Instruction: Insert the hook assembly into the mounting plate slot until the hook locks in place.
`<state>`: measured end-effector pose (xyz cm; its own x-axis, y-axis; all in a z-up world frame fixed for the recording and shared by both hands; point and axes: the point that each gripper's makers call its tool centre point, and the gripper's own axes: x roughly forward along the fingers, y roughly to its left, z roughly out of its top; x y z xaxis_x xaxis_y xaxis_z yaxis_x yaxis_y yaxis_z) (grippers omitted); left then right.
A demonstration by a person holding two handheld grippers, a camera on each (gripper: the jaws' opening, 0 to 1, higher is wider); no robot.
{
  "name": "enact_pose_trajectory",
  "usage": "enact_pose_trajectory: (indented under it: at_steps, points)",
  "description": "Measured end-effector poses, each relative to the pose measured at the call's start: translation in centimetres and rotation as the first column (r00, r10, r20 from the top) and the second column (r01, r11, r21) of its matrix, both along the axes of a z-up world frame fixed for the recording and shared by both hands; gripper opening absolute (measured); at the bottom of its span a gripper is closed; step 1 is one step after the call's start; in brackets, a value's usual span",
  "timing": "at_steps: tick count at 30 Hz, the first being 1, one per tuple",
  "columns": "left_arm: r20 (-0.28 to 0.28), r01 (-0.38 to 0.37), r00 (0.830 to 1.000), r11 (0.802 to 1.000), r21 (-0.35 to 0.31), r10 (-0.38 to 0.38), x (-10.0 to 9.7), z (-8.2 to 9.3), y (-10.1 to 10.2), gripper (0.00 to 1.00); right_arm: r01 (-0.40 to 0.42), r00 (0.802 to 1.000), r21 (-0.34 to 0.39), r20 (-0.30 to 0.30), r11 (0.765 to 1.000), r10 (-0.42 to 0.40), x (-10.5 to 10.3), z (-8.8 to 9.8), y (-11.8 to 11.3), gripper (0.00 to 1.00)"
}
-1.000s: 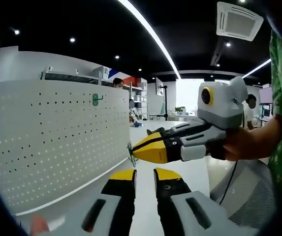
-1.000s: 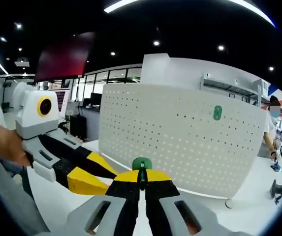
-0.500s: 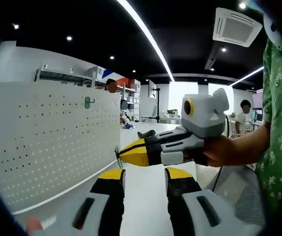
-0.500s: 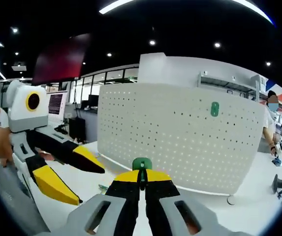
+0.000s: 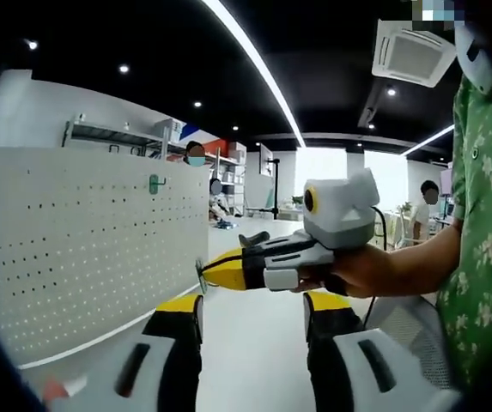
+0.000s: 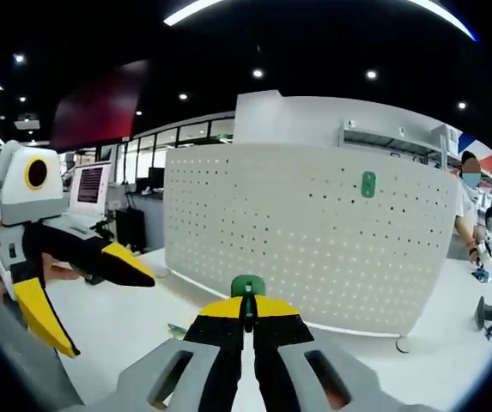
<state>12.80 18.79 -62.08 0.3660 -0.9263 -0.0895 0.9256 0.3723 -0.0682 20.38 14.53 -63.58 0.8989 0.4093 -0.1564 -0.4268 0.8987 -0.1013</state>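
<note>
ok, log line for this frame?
right gripper: shut on green hook | left gripper: open, empty | white pegboard: one green hook mounted | insert: not yet done

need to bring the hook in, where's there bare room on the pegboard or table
Pegboard is bare apart from one green hook near its top right. The white table lies bare between the board's foot and the left gripper. It is crowded near the right gripper, shut on a green hook piece.
</note>
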Motion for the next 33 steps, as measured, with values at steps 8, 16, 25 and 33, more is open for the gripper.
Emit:
enact_pose_trajectory:
  at_steps: [8, 16, 25, 33]
  points:
    - [-0.006, 0.001, 1.000, 1.000, -0.022, -0.001, -0.5, 0.8, 0.2, 0.56, 0.017, 1.000, 0.009, 0.011, 1.000, -0.017, 0.6, 0.4, -0.1, 0.02]
    - [-0.030, 0.021, 0.999, 0.999, -0.032, -0.022, -1.1, 0.9, 0.1, 0.66, 0.030, 0.999, 0.016, 0.017, 0.999, -0.030, 1.1, 0.7, -0.3, 0.02]
    - [-0.037, 0.043, 0.998, 0.998, -0.055, -0.045, -1.7, 1.3, 0.0, 0.78, 0.044, 0.999, 0.023, 0.025, 0.999, -0.044, 1.6, 1.1, -0.4, 0.02]
    - [-0.037, 0.029, 0.999, 0.998, -0.062, -0.031, -1.7, 1.2, 0.1, 0.90, 0.054, 0.998, 0.025, 0.032, 0.998, -0.055, 2.1, 1.4, -0.5, 0.02]
